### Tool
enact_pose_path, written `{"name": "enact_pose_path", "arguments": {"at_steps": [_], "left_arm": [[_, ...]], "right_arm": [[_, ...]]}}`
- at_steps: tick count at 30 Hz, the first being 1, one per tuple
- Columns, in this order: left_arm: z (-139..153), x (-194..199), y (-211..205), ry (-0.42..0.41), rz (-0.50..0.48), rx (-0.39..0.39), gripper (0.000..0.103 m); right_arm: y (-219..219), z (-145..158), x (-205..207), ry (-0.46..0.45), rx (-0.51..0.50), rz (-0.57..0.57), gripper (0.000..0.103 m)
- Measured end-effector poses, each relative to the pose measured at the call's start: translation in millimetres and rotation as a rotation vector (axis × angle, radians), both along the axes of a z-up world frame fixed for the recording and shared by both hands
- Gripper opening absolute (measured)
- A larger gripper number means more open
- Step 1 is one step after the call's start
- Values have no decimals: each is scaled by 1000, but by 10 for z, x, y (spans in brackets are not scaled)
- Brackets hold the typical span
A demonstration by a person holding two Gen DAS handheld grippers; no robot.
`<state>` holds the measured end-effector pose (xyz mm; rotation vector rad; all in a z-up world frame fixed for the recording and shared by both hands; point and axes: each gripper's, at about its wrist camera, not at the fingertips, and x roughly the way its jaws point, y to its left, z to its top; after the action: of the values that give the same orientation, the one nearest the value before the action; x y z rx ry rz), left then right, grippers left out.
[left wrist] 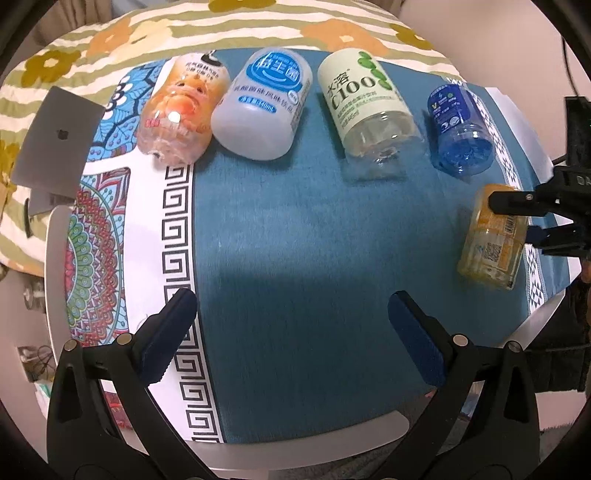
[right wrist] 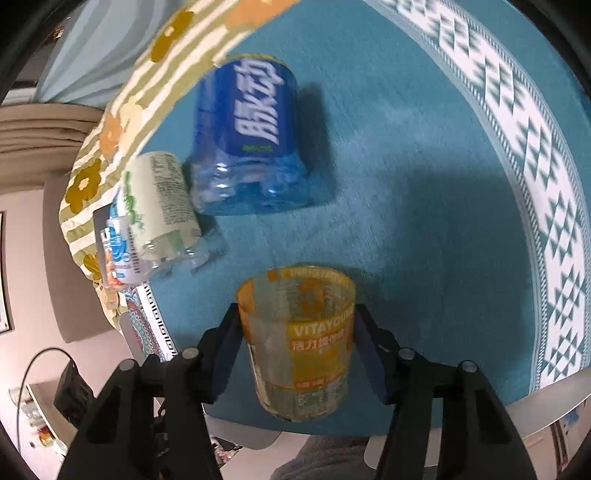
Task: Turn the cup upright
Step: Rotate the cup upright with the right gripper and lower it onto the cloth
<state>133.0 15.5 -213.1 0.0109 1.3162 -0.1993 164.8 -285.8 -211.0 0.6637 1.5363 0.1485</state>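
Observation:
Several cut-bottle cups stand upside down in a row on the blue cloth: an orange-pink one (left wrist: 177, 110), a white-blue one (left wrist: 262, 107), a green-labelled C100 one (left wrist: 365, 107) and a blue one (left wrist: 460, 129). My right gripper (right wrist: 295, 354) is shut on a yellow cup (right wrist: 299, 347), held tilted above the cloth with its open rim pointing away; it also shows in the left wrist view (left wrist: 491, 236). My left gripper (left wrist: 291, 332) is open and empty above the cloth's near side.
A grey laptop (left wrist: 55, 144) lies on a flowered bedcover (left wrist: 258, 26) at the far left. A patterned cloth (left wrist: 96, 240) covers the table's left part. The table's round edge (left wrist: 314, 446) is near.

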Motion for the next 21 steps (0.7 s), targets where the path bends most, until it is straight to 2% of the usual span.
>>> {"name": "enact_pose_path", "arguments": {"at_steps": [3,7,9,13,16,21], "left_arm": [[31,17,-40,-8,-10,0,103],[32,4,-118,-14,-24,4,103],[20,-26,-165,-15,-32,8,103],[-29,-114,-249,-11,-48,25,103],[-78,-190,-307,0,-56,40,103],[-103,-318,-376,6,-56,44,103]], "right_arm": [[43,205,-59,-141,-51,55,55],[169,383,-251,-368,-214,190,54],[230,371,-387,-455,-285,245,54],[302,294,-625,-604,-363,300,54],[366,266,-738,-676,-416,342,54],[337,222,-865,-699,-422,370,54]]}}
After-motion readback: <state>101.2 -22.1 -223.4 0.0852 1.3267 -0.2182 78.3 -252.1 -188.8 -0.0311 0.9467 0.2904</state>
